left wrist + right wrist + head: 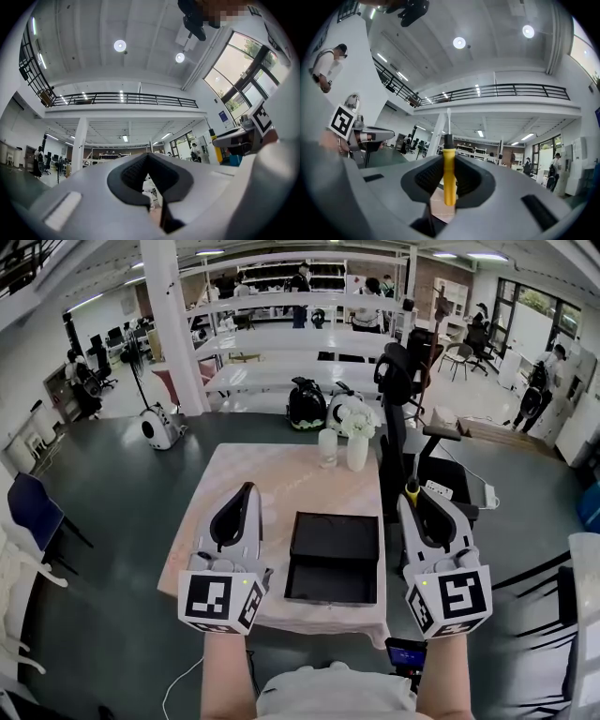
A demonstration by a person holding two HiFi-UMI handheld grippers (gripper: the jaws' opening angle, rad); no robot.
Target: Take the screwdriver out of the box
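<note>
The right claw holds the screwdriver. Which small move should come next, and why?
Probably lower the screwdriver onto the bare table beside the box. The right claw grips it upright, clear of the box, which looks empty, so only setting it down seems left.

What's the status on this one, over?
Left gripper shut, empty. Right gripper shut on screwdriver, shaft up, clear of the open black box. Vase and glass at table's far edge, not obstructing.
</note>
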